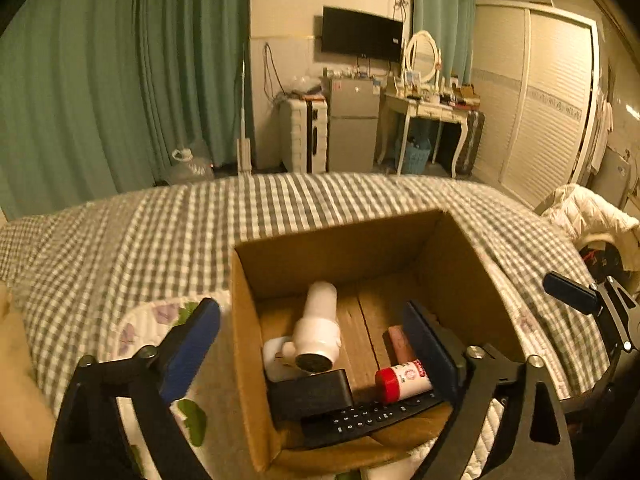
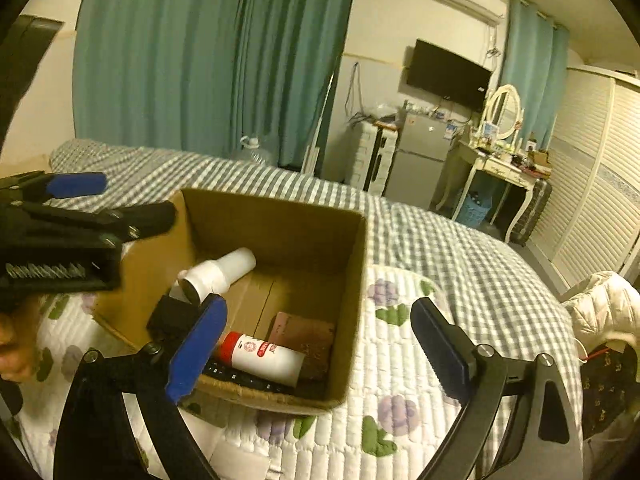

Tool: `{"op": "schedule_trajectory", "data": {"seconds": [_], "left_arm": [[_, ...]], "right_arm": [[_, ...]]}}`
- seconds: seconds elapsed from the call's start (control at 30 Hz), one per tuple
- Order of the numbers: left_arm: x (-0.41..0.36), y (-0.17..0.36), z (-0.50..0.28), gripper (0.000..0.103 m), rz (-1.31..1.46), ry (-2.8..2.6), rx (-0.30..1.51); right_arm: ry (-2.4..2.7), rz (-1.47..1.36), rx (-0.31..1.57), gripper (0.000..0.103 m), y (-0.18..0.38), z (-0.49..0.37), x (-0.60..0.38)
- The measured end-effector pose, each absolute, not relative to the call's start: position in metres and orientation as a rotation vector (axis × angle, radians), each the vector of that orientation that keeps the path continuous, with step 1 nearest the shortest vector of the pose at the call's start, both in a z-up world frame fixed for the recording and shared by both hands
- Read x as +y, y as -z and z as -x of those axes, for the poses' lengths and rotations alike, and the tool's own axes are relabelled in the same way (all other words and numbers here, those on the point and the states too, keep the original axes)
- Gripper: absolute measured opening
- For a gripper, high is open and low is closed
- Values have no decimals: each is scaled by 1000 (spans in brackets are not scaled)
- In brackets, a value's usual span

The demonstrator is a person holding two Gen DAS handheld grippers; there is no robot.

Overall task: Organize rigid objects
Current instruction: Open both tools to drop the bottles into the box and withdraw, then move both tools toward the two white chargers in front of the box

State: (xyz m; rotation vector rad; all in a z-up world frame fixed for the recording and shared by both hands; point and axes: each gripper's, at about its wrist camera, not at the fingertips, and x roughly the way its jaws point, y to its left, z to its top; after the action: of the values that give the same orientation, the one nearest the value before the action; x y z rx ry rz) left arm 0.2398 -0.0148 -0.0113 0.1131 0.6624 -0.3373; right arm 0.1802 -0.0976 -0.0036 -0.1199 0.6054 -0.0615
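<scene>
An open cardboard box (image 1: 248, 320) (image 2: 356, 280) sits on the bed. Inside lie a white bottle (image 1: 316, 328) (image 2: 218, 274), a black block (image 1: 308, 394), a black remote (image 1: 372, 416), a red-capped white tube (image 1: 402, 380) (image 2: 260, 354) and a pink packet (image 2: 304, 336). My left gripper (image 1: 310, 348) is open astride the box's left wall, holding nothing. My right gripper (image 2: 318, 352) is open astride the right wall, also holding nothing. In the right wrist view the left gripper (image 2: 116, 200) reaches in from the left.
The box rests on a quilted floral pad (image 2: 400, 364) over a grey checked bedcover (image 1: 160, 232). A white padded jacket (image 2: 604, 304) and a dark bag (image 2: 608, 380) lie at the bed's right side. A hand (image 2: 12, 344) shows at the left edge.
</scene>
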Motion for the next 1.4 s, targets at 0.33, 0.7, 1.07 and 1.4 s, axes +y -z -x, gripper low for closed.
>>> {"op": "schedule_trajectory", "data": {"seconds": [0.33,0.7,1.07,1.4], "left_arm": [[11,-45,-182,103,-48,298,537],[28,-82,-125,103,-37,282,452],[27,-89,-93,103,-52,277,423],[23,-56,-98,103,-61,245,465]], "right_arm": [[90,68,483,103,-46,-120,-97],[98,80,435,103,-77,-62,-89],[121,126,426,103,-73,-29,-89],[101,98,507,103,-34,-39,-106]]}}
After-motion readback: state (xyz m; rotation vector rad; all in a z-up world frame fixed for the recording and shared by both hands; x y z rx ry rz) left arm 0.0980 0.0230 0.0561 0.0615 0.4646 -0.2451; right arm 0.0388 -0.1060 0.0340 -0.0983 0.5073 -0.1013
